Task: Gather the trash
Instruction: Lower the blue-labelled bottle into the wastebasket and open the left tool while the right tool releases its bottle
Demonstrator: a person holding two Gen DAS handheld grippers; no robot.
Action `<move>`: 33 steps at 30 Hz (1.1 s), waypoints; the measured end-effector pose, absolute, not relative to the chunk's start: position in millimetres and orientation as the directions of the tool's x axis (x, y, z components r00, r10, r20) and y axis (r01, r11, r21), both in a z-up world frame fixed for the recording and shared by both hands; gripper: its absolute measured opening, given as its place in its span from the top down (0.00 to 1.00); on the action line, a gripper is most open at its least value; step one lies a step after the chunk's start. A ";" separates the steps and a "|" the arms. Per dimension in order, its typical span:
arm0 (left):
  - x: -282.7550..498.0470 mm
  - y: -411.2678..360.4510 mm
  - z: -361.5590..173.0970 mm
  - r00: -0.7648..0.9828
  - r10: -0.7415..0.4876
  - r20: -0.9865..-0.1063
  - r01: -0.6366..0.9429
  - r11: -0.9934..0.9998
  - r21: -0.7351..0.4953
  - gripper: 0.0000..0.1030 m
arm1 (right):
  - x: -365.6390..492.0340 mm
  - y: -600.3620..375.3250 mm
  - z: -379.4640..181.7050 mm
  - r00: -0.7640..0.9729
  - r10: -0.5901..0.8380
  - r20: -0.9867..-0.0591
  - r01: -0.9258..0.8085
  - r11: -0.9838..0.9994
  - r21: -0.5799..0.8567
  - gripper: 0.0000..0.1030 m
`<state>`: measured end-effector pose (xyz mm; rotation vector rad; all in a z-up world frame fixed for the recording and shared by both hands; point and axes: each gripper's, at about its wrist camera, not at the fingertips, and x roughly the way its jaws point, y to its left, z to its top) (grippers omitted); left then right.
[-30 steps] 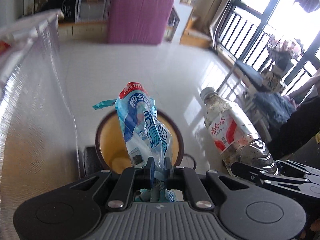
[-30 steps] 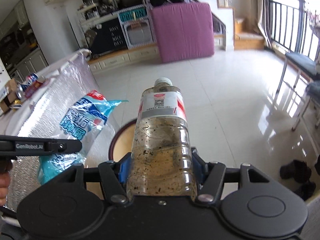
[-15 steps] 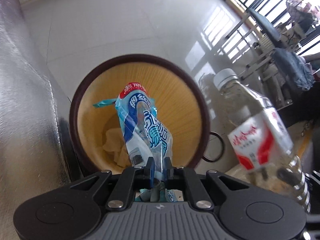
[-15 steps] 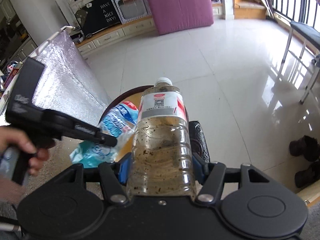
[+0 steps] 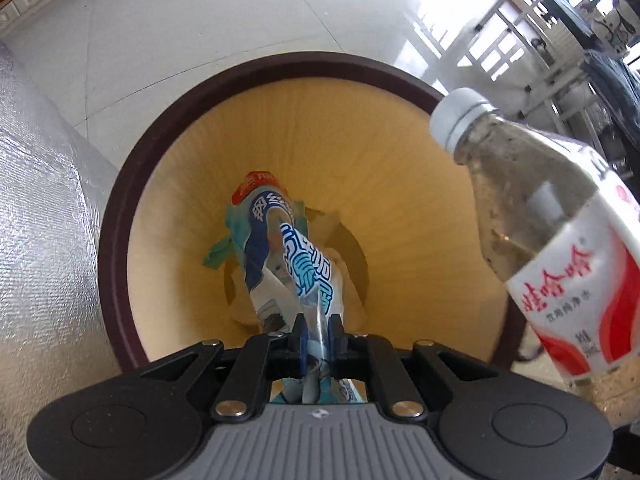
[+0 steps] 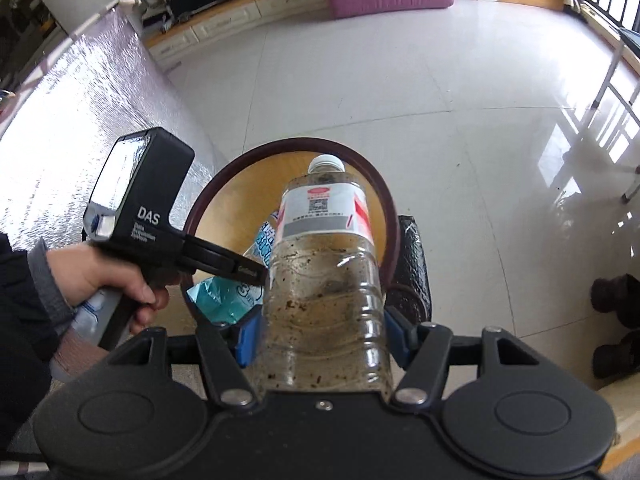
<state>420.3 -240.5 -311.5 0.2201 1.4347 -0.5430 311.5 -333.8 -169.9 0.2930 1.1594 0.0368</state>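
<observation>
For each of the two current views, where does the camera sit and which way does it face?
Left wrist: on the left hand-held gripper, looking down into the bin; only its fingers show, pinching the wrapper.
Right wrist: on the right hand-held gripper, facing down over the floor; left hand visible.
Shared: bin, wrapper, bottle.

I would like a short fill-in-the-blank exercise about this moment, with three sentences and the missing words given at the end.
1. The left gripper is shut on a blue and white ____.
2. The plastic bottle in the right gripper has a ____ cap.
3. Both pieces of trash are held over a round bin with a dark brown ____.

Missing words: wrapper; white; rim
</observation>
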 end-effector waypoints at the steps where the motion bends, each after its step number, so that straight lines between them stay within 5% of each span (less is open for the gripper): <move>1: 421.6 -237.7 -315.1 0.040 -0.227 -0.973 0.471 0.863 -0.182 0.91 | 320.3 -332.1 -172.3 0.389 0.178 -0.904 0.124 0.962 0.243 0.39; 10: 426.9 -220.3 -338.2 0.037 -0.283 -0.958 0.373 0.894 -0.250 0.85 | 395.6 -320.2 -215.3 0.239 0.239 -0.941 0.172 0.943 0.284 0.37; 12: 425.7 -211.9 -336.1 0.038 -0.289 -0.957 0.354 0.899 -0.257 0.73 | 407.7 -319.7 -224.2 0.256 0.236 -0.937 0.184 0.940 0.287 0.37; 15: 423.9 -209.1 -334.2 0.035 -0.298 -0.954 0.362 0.894 -0.266 0.69 | 413.8 -316.0 -233.1 0.261 0.172 -0.950 0.212 0.950 0.230 0.22; 24: 415.0 -206.9 -318.8 0.052 -0.291 -0.955 0.391 0.886 -0.249 0.54 | 393.5 -319.7 -227.1 0.263 0.143 -0.954 0.160 0.969 0.190 0.22; 31: 410.5 -200.8 -307.0 0.038 -0.285 -0.958 0.380 0.891 -0.250 0.57 | 380.8 -337.7 -216.7 0.297 0.162 -0.941 0.178 0.959 0.221 0.22; 32: 410.3 -202.6 -306.0 0.026 -0.279 -0.960 0.400 0.883 -0.246 0.78 | 380.0 -338.8 -216.4 0.301 0.167 -0.939 0.177 0.958 0.227 0.23; 33: 409.6 -205.1 -305.9 0.015 -0.270 -0.963 0.420 0.875 -0.239 0.82 | 378.8 -340.2 -214.8 0.306 0.170 -0.937 0.175 0.957 0.231 0.23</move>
